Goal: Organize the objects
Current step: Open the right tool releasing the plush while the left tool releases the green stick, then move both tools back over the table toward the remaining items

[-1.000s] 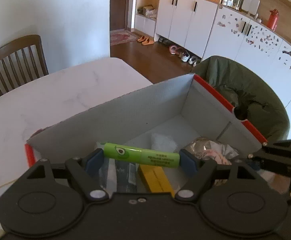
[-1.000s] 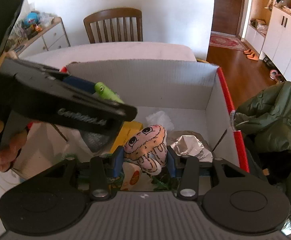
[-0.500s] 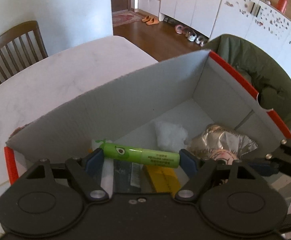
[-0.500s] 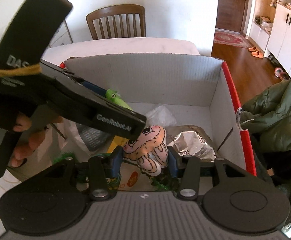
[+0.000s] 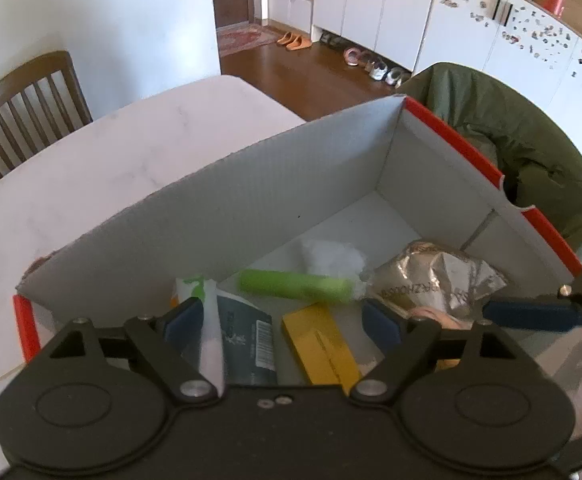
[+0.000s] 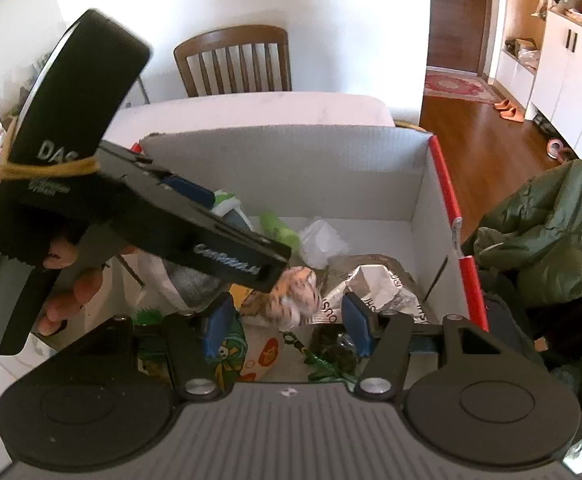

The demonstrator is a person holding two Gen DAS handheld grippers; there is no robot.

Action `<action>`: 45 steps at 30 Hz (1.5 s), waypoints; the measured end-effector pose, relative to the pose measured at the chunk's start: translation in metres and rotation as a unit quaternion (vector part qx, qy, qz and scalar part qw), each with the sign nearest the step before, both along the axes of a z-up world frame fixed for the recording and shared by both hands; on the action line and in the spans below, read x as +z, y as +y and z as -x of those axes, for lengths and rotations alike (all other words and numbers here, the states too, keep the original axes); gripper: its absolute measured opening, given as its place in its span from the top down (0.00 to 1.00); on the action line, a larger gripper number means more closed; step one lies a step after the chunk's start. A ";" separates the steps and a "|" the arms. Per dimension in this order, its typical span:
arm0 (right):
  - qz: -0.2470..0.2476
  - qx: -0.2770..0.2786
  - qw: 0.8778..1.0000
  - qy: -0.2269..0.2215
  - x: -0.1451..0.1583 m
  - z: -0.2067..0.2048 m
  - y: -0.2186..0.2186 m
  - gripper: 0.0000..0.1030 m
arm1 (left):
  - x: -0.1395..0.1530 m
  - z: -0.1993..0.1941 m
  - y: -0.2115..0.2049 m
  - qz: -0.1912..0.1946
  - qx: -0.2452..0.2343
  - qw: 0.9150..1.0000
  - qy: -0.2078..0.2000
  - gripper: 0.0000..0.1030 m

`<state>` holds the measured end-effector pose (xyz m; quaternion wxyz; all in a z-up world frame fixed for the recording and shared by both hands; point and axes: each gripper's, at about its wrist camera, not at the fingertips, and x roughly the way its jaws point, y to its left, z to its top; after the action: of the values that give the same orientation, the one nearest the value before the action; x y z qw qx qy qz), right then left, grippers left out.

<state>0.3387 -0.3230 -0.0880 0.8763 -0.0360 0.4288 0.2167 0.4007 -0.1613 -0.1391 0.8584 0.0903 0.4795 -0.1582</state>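
A white cardboard box [image 5: 251,200] with a red rim stands on the white table [image 5: 131,152]. Inside it, a green tube [image 5: 295,286] lies blurred on the floor, just ahead of my left gripper [image 5: 283,320], which is open and holds nothing. In the right wrist view a pink striped plush toy [image 6: 295,296] is blurred and free between the spread blue pads of my right gripper [image 6: 287,330], which is open over the box [image 6: 291,168]. The green tube [image 6: 279,232] shows there behind the left tool's black body [image 6: 195,232], held by a person's hand [image 6: 63,256].
The box also holds a silver foil bag [image 5: 439,280], crumpled white plastic [image 5: 331,258], a yellow pack [image 5: 323,344] and a dark teal packet [image 5: 243,336]. A green jacket [image 5: 531,160] hangs right of the box. A wooden chair [image 5: 23,116] stands behind the table.
My left gripper opened and the green tube dropped into the box. My right gripper spread its fingers and let go of the plush toy, which is now dropping.
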 end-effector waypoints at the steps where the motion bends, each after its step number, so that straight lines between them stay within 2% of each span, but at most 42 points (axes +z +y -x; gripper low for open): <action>1: -0.003 -0.001 1.000 -0.001 0.002 0.001 -0.002 0.43 | 0.002 0.003 0.002 0.003 0.001 1.000 -0.003 0.17; 7: -0.014 -0.010 1.000 -0.013 0.017 0.007 -0.005 0.42 | 0.019 0.021 0.016 0.023 0.012 0.999 -0.021 0.15; 9: -0.019 -0.013 1.000 -0.019 0.023 0.013 -0.005 0.38 | 0.025 0.028 0.019 0.030 0.015 0.999 -0.027 0.15; 23: -0.053 -0.024 0.996 -0.062 0.068 0.048 -0.003 0.36 | 0.085 0.077 0.043 0.066 0.013 0.993 -0.097 0.12; 29: -0.067 -0.024 0.995 -0.075 0.082 0.063 0.009 0.36 | 0.103 0.102 0.063 0.074 0.014 0.990 -0.117 0.09; 37: -0.079 -0.016 0.992 -0.092 0.097 0.083 0.039 0.28 | 0.119 0.128 0.099 0.085 0.028 0.987 -0.136 0.04; 45: -0.093 -0.005 0.991 -0.093 0.103 0.097 0.074 0.19 | 0.124 0.150 0.139 0.096 0.046 0.983 -0.148 0.01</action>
<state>0.2412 -0.2492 0.0145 0.9132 0.0277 0.3235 0.2464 0.2510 -0.0224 -0.0152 0.9310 0.0079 0.3331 -0.1490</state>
